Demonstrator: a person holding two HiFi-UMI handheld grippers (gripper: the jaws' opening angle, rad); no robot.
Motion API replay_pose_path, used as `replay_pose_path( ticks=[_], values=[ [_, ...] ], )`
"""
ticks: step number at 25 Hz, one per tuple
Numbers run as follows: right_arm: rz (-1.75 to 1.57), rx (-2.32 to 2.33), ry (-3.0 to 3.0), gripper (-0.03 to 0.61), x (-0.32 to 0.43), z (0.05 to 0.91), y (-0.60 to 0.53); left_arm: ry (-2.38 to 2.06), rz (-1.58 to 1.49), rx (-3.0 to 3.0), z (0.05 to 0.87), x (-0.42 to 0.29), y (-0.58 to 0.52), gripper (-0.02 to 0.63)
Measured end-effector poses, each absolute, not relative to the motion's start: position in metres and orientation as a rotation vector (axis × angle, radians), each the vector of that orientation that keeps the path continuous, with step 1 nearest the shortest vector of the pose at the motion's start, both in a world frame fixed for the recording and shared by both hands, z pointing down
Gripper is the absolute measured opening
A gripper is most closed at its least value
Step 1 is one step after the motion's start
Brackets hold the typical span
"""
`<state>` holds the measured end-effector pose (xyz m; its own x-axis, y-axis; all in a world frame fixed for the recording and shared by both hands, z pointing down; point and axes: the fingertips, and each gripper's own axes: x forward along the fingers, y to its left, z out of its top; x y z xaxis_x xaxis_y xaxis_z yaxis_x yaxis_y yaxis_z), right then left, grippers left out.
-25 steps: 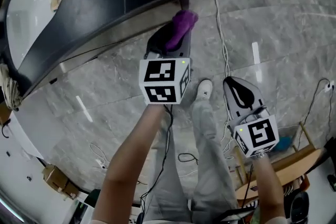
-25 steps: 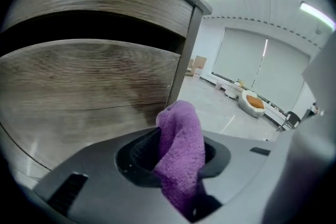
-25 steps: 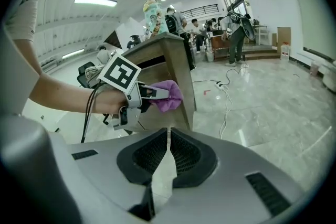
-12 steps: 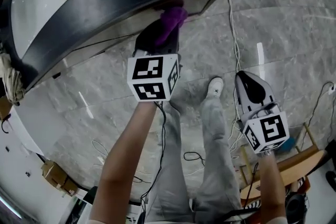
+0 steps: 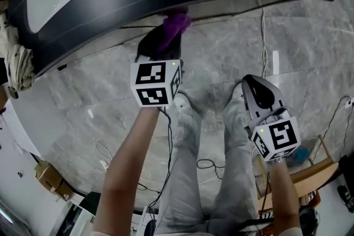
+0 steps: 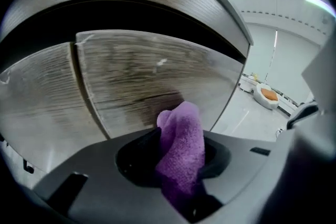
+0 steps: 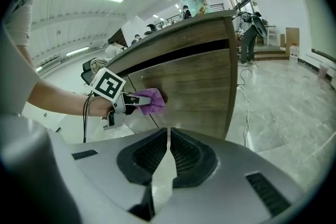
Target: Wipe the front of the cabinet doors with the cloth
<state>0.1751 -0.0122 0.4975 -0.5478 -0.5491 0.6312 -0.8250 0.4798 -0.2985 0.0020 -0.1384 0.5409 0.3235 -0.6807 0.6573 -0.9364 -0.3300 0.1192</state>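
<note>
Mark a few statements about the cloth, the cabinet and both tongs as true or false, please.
1. The left tongs are shut on a purple terry cloth. True.
2. The cloth is held at the front of the brown wood-grain cabinet door. True.
3. The right tongs grip a yellow sponge. False: they are shut and empty.
4. The right tongs rest against the cabinet door. False: they hang apart from it, above the grey marble floor.
</note>
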Motion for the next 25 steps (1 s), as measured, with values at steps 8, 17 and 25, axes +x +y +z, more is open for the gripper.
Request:
replay_pose_path(
  ticks=[8, 17, 25],
  values=[
    [0.81, 1.129, -2.276, 0.035, 0.115, 0.498, -0.015, -1.455, 0.71, 2.054, 0.548, -0.072, -0.127, 0.121],
    [0.852, 1.057, -2.326, 0.035, 0.09, 0.493, -0.002, -1.504, 0.709, 1.982, 0.545, -0.078, -0.106, 0.118],
    [0.867, 1.008, -2.333, 0.035, 0.194, 0.5, 0.004, -1.341, 0.769, 2.084, 0.566, 0.086, -0.077, 0.118]
  ],
)
